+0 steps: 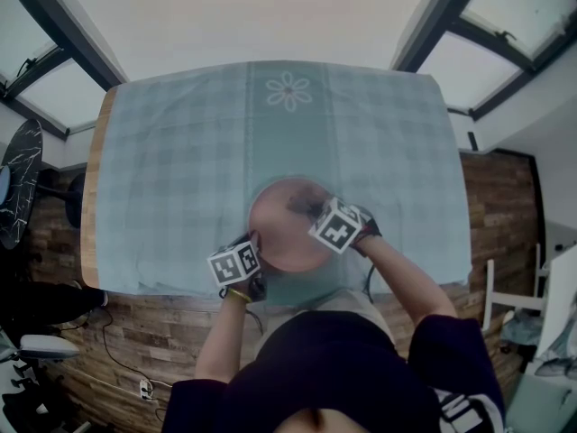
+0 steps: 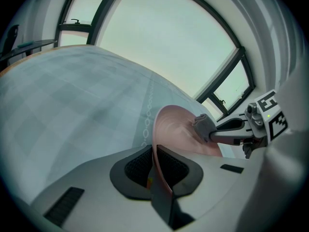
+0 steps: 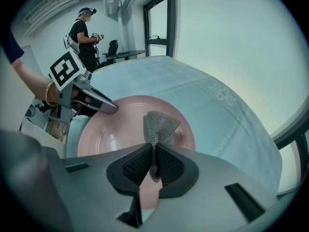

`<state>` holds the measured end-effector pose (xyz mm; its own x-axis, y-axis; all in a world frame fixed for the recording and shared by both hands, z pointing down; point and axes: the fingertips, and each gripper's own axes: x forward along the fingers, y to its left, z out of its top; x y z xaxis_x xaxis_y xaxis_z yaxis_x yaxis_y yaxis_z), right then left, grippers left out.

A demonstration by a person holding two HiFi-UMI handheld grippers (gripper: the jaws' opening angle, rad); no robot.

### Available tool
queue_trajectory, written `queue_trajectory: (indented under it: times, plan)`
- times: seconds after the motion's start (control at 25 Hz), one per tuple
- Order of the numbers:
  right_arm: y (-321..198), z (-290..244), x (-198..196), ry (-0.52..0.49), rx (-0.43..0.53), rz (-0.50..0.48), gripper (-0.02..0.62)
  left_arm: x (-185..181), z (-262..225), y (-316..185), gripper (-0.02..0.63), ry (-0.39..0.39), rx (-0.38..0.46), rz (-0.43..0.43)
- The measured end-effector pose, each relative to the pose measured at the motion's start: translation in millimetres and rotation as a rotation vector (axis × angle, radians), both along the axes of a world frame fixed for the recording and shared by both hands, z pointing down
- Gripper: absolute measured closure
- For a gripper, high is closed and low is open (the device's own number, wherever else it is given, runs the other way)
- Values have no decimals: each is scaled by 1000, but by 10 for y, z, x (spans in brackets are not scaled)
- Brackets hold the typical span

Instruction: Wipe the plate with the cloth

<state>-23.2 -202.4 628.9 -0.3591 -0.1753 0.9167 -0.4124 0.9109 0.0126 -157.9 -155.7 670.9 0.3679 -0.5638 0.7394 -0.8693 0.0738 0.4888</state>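
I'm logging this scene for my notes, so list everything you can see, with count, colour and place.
plate: one, pink, at the table's near side, over the tablecloth.
cloth: one, grey mesh, over the plate.
tablecloth: one, pale teal check, covering the table.
table: one, wooden edge showing at the left.
floor: wooden planks, around the table.
bystander: one, dark clothes, standing far behind the table.
left gripper: one, grey, shut on the plate's rim.
right gripper: one, grey, shut on the cloth.
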Motion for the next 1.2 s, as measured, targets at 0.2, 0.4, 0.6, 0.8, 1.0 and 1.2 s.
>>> queue_trajectory:
  times: [0.2, 0.4, 0.6, 0.8, 1.0, 1.2]
  plan:
    - [-168, 51, 74, 34, 38, 9, 563, -7, 1, 2, 566, 3, 0, 3]
    - [-254, 99, 160, 52, 45, 35, 563, -3, -1, 2, 566, 4, -1, 3]
    - [-226, 199, 237, 85, 23, 40, 563, -3, -6, 1, 566, 3, 0, 1]
    - [-106, 293, 222, 84, -9, 44, 563, -7, 1, -6, 566, 2, 1, 0]
    - [2, 295, 251, 83, -21, 48, 563, -10, -4, -6, 566, 2, -1, -4]
    - [203, 340, 282, 94, -70, 36, 563, -3, -2, 0, 566, 1, 0, -6]
